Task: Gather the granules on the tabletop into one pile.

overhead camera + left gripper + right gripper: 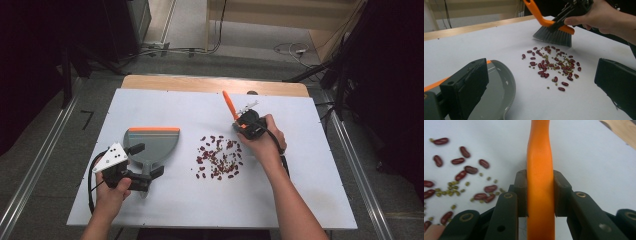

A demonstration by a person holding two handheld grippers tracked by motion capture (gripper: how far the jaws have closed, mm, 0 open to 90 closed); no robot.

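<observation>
The brush (229, 104) is pinched by the right gripper (248, 123) at 2 o'clock of the beans (219, 157). The dustpan (151, 145), at their 9 o'clock, is straddled by the left gripper (145, 161), jaws spread.

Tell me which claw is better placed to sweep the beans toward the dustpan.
Right. The right claw is clamped on the brush, bristles beside the beans. The left claw is at the dustpan.

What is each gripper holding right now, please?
Left gripper: open, jaws apart beside the dustpan.
Right gripper: shut on the brush handle.
</observation>
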